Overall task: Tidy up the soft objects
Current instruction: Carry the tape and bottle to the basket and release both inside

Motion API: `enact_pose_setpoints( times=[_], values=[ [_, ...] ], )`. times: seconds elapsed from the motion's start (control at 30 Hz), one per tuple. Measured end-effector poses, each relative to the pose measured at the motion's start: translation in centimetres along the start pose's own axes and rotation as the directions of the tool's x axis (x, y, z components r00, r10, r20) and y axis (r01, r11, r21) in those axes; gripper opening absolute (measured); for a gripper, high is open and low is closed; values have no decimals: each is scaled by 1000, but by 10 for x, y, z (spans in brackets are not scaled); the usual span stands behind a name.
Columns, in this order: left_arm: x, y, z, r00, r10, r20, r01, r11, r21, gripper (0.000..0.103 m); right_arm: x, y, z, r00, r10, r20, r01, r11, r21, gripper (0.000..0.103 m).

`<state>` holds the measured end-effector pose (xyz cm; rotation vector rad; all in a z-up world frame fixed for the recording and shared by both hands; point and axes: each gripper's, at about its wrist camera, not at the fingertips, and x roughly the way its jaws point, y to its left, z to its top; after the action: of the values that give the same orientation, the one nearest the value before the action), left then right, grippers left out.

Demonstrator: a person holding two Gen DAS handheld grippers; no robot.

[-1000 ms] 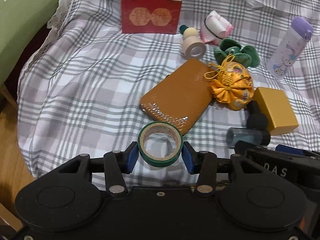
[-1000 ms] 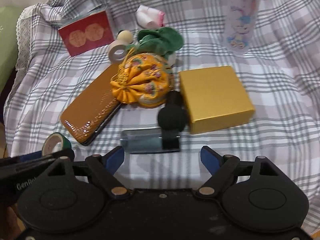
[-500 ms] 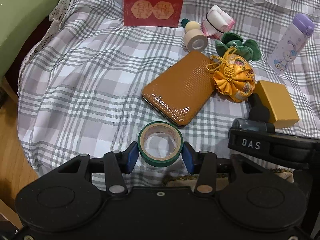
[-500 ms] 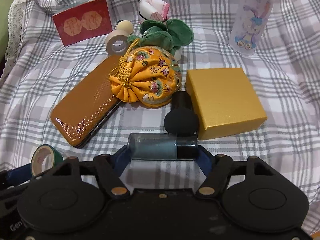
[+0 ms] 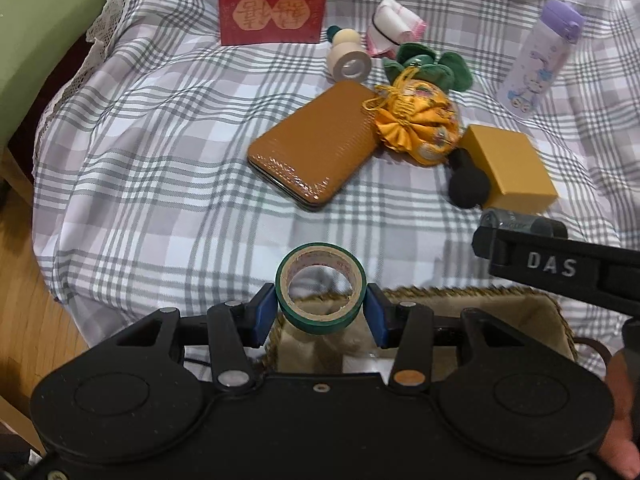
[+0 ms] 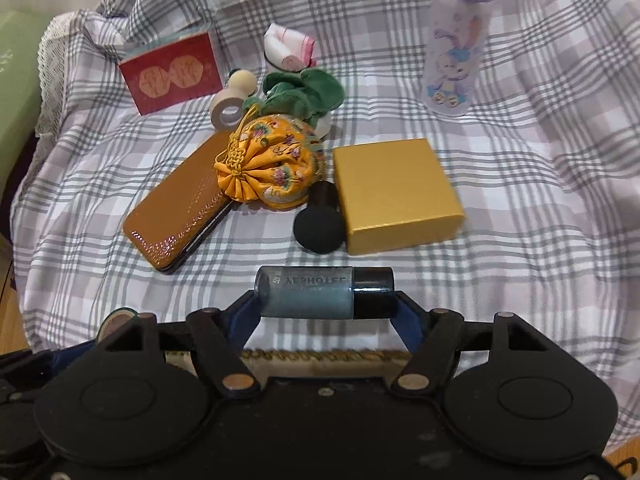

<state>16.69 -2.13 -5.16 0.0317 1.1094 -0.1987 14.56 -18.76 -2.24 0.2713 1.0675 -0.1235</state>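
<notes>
Your left gripper (image 5: pixel 321 307) is pinching the green tape roll (image 5: pixel 320 294) between its blue pads, the roll standing on edge with its hole facing you, lifted above the near rim of the woven basket (image 5: pixel 472 295) at the 6 o'clock edge of the left wrist view. Your right gripper (image 6: pixel 325 309) is clamped end to end on the small dark bottle (image 6: pixel 324 293), which lies crosswise between the pads, cap toward 3 o'clock; the basket rim shows just under it.

On the plaid cloth (image 5: pixel 168 152) the soft things sit in a cluster near the centre of the right wrist view: the yellow embroidered pouch (image 6: pixel 272 168) rests partly on the far end of the brown case (image 6: pixel 180 216), and the green plush (image 6: pixel 304 92) lies against the pouch at its 12 o'clock. The rolled white cloth (image 6: pixel 289 53) sits just beyond the plush. A black sponge puff (image 6: pixel 319 224) touches the gold box (image 6: pixel 396 192) at the box's 9 o'clock. The red box (image 6: pixel 172 74) stands at 11 o'clock, the white tape roll (image 6: pixel 228 110) just beside it, and the purple-capped bottle (image 6: pixel 456 40) stands well apart at 1 o'clock
</notes>
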Motion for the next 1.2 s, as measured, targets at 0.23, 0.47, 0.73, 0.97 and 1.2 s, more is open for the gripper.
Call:
enact_pose_setpoints(
  times=[0.23,0.47,0.73,0.97,1.2],
  values=[
    [-19,-15,-22,1000,-3,1,3,999,38,47,-37,-17,-26,999,5,36,-5,1000,9,70],
    [-35,-29,-49,1000,-9,0,9,998,63,47,-70,-32,-56,998,18,65,-20,1000,22,70],
    [-51,-36,-74,1000,-10,7,9,998,60,47,-102,-38,-88,995,50,89,-51,999,11,70],
    [-65,-39,-90,1000,-11,29,10,999,51,47,-129,-37,-115,991,63,115,-62,998,-16,70],
    [-69,-42,-101,999,-54,4,53,997,50,47,-149,-40,-138,987,74,143,-74,997,-6,70]
  ],
)
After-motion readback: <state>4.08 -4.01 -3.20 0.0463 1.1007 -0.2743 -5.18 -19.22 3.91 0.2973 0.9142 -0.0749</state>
